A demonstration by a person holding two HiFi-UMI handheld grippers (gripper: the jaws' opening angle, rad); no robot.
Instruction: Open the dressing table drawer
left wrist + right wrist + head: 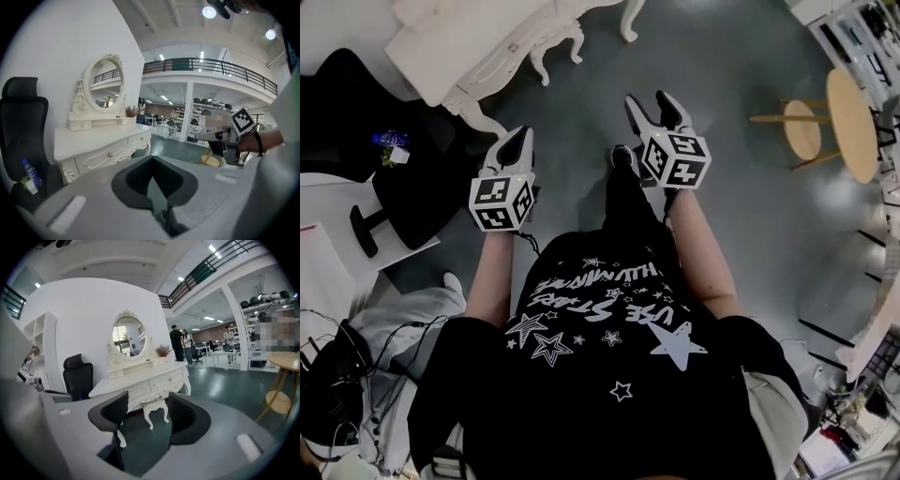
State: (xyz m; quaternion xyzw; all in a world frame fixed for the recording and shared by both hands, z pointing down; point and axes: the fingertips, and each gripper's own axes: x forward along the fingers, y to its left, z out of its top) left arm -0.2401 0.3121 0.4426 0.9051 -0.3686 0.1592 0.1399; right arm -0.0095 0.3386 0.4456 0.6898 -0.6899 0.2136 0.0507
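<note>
Approach stage: dressing table (478, 47) sits ahead-left, well apart from both grippers. Right gripper (649, 101) jaws spread, empty; left gripper (517, 139) jaws clenched, empty. Best to centre the right jaws on the drawer (169, 379) knob, then close.

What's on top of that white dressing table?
An oval mirror on a small-drawered shelf, with a reddish sprig beside it. The shut drawers hide their contents.

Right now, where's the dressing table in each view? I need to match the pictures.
Head view: dressing table at top left, seen from above.
Left gripper view: it sits left of centre.
Right gripper view: it stands at centre, straight ahead.
Shared landmark: the black office chair beside the table, in all three.
</note>
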